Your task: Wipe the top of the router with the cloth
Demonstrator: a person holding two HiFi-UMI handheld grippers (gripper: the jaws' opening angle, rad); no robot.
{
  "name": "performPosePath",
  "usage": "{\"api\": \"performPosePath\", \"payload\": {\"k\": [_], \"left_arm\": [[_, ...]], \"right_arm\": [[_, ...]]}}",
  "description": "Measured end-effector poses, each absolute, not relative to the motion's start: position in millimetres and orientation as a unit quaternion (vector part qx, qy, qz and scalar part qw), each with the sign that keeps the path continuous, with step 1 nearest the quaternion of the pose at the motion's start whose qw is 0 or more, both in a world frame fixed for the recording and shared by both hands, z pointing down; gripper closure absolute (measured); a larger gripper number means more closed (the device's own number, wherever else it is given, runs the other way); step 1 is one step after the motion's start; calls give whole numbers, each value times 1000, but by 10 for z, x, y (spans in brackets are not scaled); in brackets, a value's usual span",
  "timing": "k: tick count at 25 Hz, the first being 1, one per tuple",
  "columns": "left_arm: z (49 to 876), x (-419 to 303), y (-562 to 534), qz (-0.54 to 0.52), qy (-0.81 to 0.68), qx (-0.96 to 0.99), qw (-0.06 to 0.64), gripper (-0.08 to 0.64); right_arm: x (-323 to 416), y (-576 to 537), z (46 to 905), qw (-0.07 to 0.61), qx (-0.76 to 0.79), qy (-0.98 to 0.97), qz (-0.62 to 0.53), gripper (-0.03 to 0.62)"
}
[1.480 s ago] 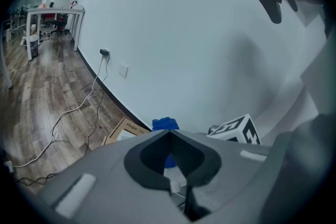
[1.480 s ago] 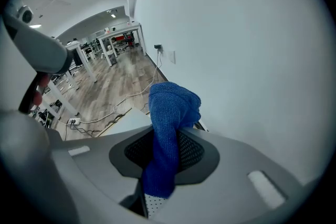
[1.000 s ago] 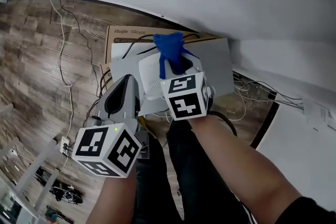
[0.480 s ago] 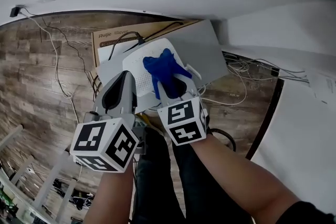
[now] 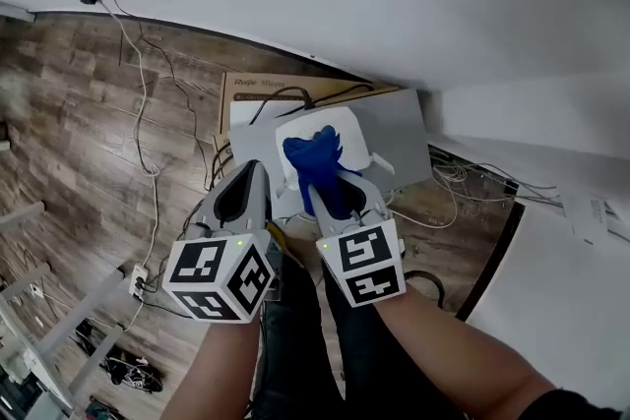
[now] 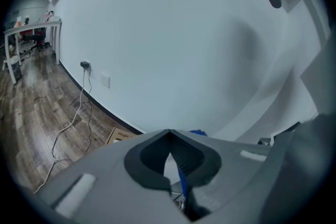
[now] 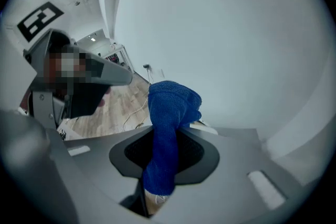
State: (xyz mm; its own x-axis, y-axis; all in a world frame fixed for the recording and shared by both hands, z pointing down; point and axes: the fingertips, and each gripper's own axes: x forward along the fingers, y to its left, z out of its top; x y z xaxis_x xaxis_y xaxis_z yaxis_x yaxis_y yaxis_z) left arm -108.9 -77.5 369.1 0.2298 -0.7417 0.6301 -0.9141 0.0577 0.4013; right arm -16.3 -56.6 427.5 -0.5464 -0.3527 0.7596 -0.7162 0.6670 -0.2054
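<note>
The right gripper has its fingers clenched on the blue cloth, which bunches out past the tips so that fabric, not plastic, meets the white router; the router lies toward the left edge of the grey table, against the wall; the cloth sits over its top, though contact is unclear. The left gripper hangs just beside the router, fingers pressed together on nothing, probably to keep clear of the wiping.

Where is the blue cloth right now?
In the head view the blue cloth is near the middle, pinched in the right gripper and held over the white router, which lies on a grey box.
</note>
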Motion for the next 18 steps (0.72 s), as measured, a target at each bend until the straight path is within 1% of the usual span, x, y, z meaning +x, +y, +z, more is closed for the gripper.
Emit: {"api": "performPosePath", "payload": {"k": [3,7,14,18], "left_arm": [[3148,-1089,-792,96,-612,687,380,560],[2222,-1058,-903,85,-609,715,331,560],[108,-1027,-710,41,-608,769,193,560],[-707,-1005,-358,30,-603,788,121,560]], "right_arm": [[-256,-740,3561,323,333,-853,239,477],[-278,-945,2491,274,365,-866,203,477],[-224,-715,236,164,377,-906,99,479],[-102,-397,-628,107,391,-912,60,479]]}}
